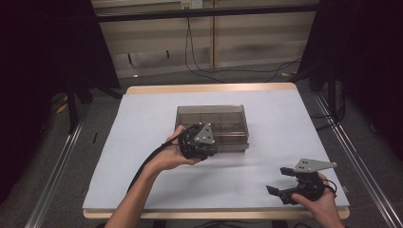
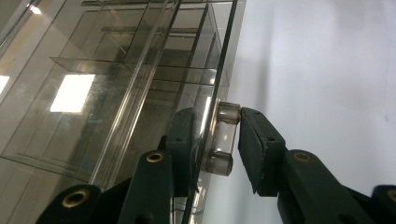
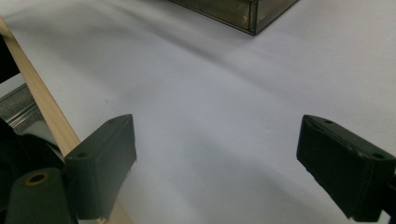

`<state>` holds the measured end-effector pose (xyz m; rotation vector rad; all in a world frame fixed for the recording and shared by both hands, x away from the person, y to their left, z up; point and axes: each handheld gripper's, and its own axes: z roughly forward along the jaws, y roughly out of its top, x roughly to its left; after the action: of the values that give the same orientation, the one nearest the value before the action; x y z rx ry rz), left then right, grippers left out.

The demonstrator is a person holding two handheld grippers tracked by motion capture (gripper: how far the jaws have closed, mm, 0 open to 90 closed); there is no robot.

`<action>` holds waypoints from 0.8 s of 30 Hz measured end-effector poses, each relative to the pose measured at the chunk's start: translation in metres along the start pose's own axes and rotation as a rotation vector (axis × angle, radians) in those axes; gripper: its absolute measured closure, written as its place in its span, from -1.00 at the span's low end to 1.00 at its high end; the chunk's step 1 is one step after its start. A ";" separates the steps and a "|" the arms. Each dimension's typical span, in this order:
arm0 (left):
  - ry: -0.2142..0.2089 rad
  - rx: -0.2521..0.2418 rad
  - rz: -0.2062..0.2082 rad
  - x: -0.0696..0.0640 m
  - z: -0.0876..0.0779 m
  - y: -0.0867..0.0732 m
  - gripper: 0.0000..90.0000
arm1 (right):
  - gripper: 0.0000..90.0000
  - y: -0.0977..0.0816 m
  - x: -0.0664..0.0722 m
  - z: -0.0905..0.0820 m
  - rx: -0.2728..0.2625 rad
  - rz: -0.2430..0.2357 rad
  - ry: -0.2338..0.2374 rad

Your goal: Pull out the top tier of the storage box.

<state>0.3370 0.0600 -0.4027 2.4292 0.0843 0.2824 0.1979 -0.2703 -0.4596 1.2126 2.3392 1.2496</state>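
A smoky clear plastic box with inner dividers stands in the middle of the white mat. My left gripper is at the box's front edge, left of centre. In the left gripper view its jaws pinch the box's front panel and the clear handle between them; one pad lies behind the panel, the other against the handle. My right gripper is held low at the table's near right corner, wide open with nothing between its fingers. A corner of the box appears at the top of the right gripper view.
The white mat covers a wooden table whose edge runs just beside the right gripper. Metal rails flank the table on the floor. Cables lie on the floor behind, and dark curtains hang on both sides.
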 end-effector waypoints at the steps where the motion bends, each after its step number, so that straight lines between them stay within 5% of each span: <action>1: -0.005 0.007 0.005 0.000 0.000 0.000 0.49 | -0.73 0.000 0.000 0.000 0.000 0.000 0.000; 24: -0.014 0.042 0.025 -0.009 -0.002 0.004 0.52 | -0.73 0.000 0.000 0.000 0.001 -0.001 -0.003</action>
<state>0.3280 0.0573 -0.4002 2.4746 0.0536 0.2778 0.1977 -0.2701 -0.4595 1.2121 2.3386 1.2460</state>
